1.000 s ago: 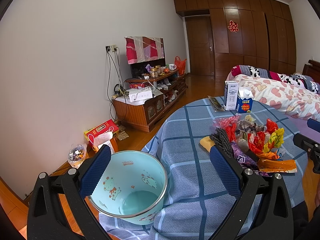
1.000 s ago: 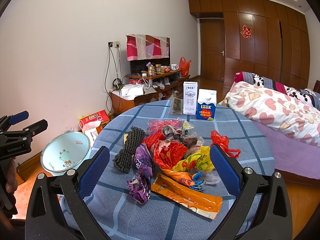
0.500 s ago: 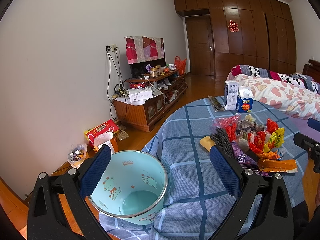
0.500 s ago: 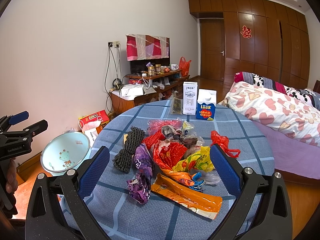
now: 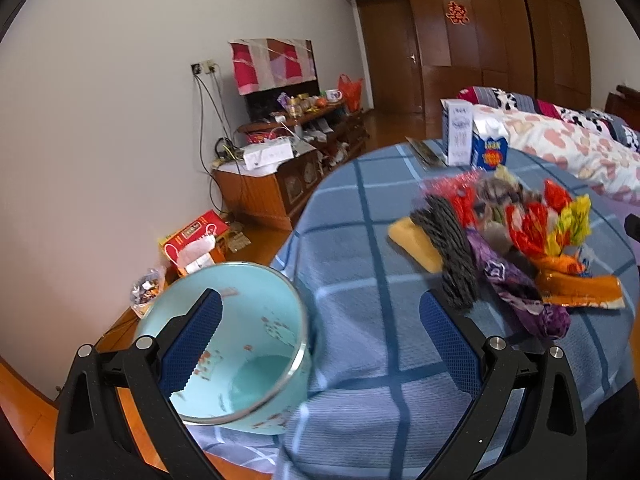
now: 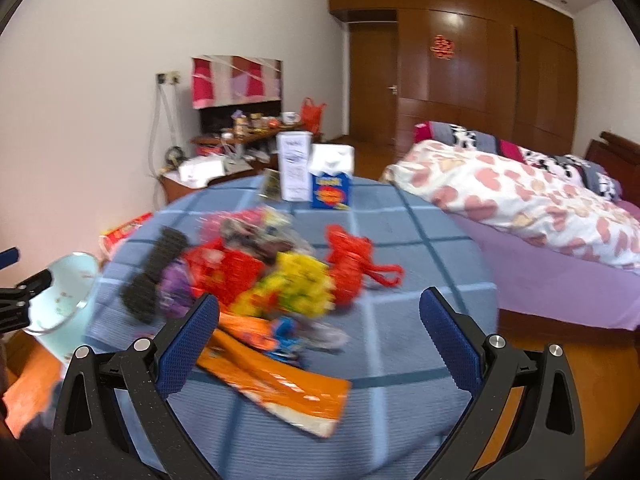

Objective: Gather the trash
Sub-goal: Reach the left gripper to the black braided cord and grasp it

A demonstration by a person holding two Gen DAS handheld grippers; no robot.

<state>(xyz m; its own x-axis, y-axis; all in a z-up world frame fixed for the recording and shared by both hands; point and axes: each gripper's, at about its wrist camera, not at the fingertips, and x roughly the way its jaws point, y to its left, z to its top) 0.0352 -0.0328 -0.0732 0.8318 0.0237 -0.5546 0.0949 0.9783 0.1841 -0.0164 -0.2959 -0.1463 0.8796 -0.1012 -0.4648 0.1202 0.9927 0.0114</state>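
One big round bench [image 6: 420, 240] with a blue checked cloth is seen in both views. A bed [image 6: 520, 200] with a heart-pattern cover is seen behind it on the right. A light blue bin [image 5: 240, 344] is set just beside the bench edge on the left, and nothing can be seen lying in it. A heap of trash [image 6: 260, 280] is piled on the middle of the bench: bright wrappers, a black bundle [image 5: 448, 248] and a long orange packet [image 6: 280, 380]. Two cartons [image 6: 316, 172] are stood upright at the far edge. The left gripper [image 5: 320, 344] is held wide apart over the bin rim and the bench edge, with nothing in it. The right gripper [image 6: 320, 344] is held wide apart too, just above the orange packet. Much of the right view is blurred.
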